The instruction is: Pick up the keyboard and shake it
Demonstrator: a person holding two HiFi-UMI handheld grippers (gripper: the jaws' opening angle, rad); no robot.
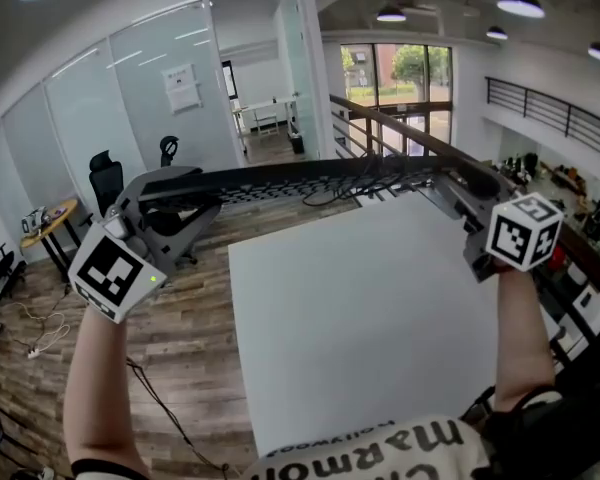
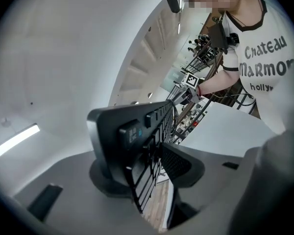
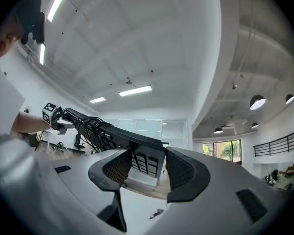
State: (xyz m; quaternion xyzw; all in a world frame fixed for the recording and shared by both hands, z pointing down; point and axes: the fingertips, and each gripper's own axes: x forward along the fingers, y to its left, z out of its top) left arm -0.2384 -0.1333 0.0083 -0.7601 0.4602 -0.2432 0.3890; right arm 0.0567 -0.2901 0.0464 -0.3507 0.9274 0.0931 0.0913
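A long black keyboard (image 1: 310, 180) hangs in the air above the white table (image 1: 370, 308), tilted on edge, with its cable bundled (image 1: 352, 186) against it. My left gripper (image 1: 170, 203) is shut on the keyboard's left end. In the left gripper view the keyboard (image 2: 137, 131) sits between the pads of the left gripper (image 2: 147, 165), keys facing the right pad. My right gripper (image 1: 460, 193) clamps the other end. In the right gripper view the keyboard (image 3: 112, 136) runs away from the right gripper (image 3: 147, 168), its end pinched between both mesh pads.
The wood floor (image 1: 180, 338) lies left of the table, with loose cables on it. Black office chairs (image 1: 105, 178) and a small round table (image 1: 45, 218) stand at far left. A railing (image 1: 400, 133) runs behind the table, and cluttered shelves (image 1: 580, 198) line the right.
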